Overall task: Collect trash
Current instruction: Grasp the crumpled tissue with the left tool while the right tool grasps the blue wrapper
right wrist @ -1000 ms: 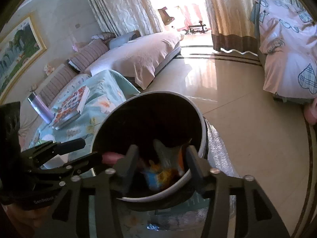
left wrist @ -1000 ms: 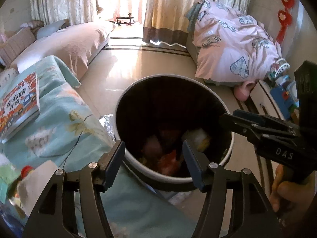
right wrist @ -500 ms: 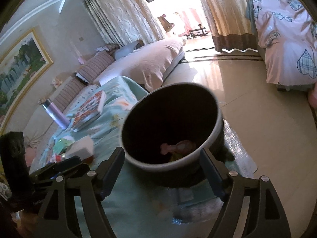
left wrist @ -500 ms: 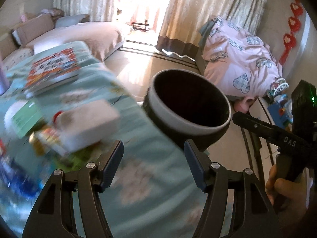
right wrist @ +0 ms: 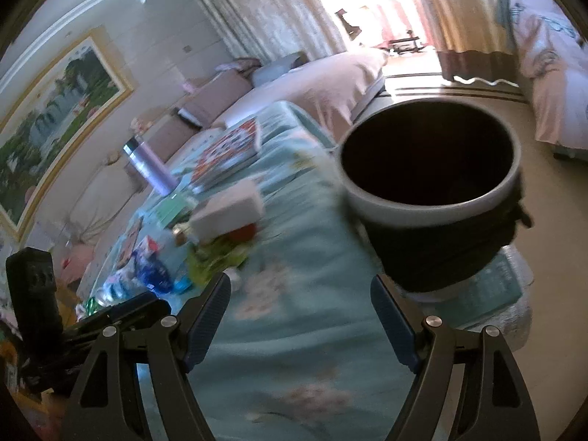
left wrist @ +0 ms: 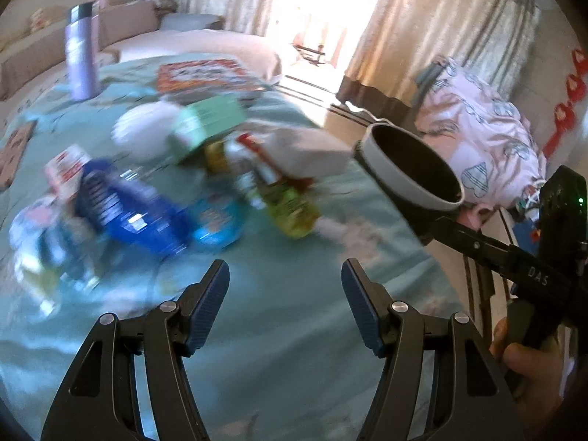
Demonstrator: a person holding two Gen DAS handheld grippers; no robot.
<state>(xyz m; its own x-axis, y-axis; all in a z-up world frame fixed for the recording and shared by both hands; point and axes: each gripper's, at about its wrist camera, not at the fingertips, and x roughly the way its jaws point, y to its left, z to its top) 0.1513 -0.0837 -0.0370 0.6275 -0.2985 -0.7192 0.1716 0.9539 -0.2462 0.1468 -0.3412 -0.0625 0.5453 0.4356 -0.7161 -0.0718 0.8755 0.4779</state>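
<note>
Trash lies heaped on the table (left wrist: pixel 279 294) ahead of the left gripper (left wrist: pixel 285 305), and going left to right from that gripper's own outlook: a crumpled clear bottle (left wrist: pixel 47 242) far left, a blue packet (left wrist: pixel 128 205) ahead and left, a green box (left wrist: pixel 207 125) beyond it, a yellow-green wrapper (left wrist: pixel 290 202) just right of centre, and the bin (left wrist: pixel 415 180) well off to the right past the table edge. A purple flask (left wrist: pixel 81 51) and a book (left wrist: pixel 205 75) stand farther back and look like keepers, not litter. Motion blur smears most of the pile, so exact items are hard to name.

The step in hand appears to be a fresh reach toward the pile, with nothing carried. The next move likely calls for picking one piece near the front, probably the wrapper or the packet, bringing the fingers down astride it, and closing before carrying it right to the bin.

The left gripper is spread wide, holding and touching nothing, hovering above bare cloth short of the heap. The right gripper (right wrist: pixel 300 316) is likewise wide and empty; from it, the pile lies ahead and left, the bin ahead and right, close by its right finger, though contact cannot be told.
</note>
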